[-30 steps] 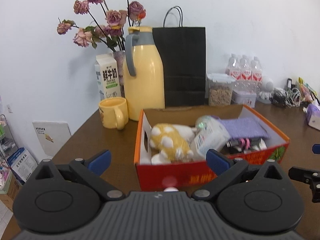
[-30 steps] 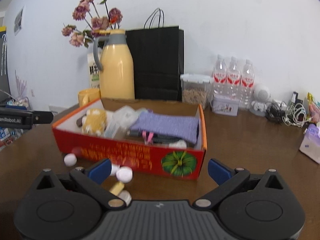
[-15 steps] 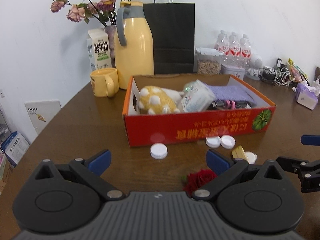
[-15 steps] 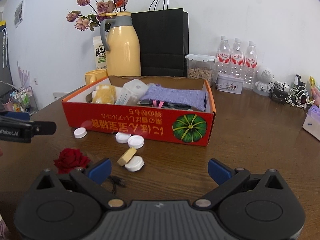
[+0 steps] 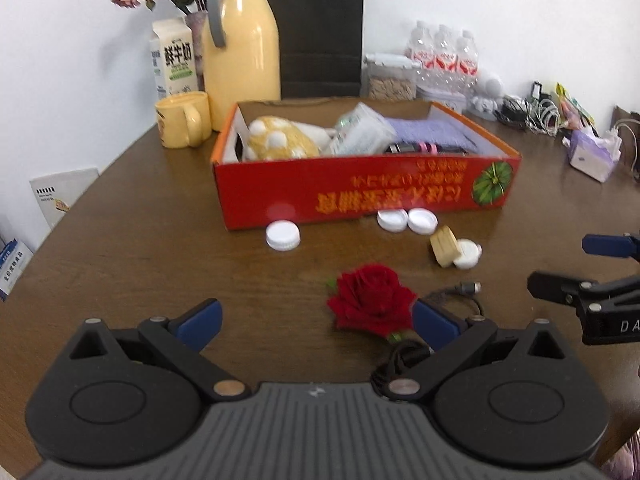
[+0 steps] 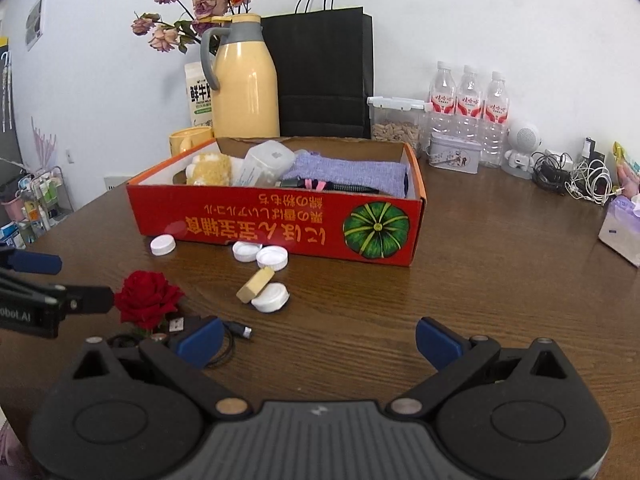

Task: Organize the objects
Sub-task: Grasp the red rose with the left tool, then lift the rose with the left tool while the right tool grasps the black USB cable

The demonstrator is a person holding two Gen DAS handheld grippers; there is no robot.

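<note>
Both grippers hover released before the red box.
Left gripper and right gripper spread their fingers; a red rose lies nearer than the box.

I see box mid-table, caps just before it, rose nearer me, jug and bag behind box.

A yellow thermos, black paper bag and three water bottles line the wall.
</note>
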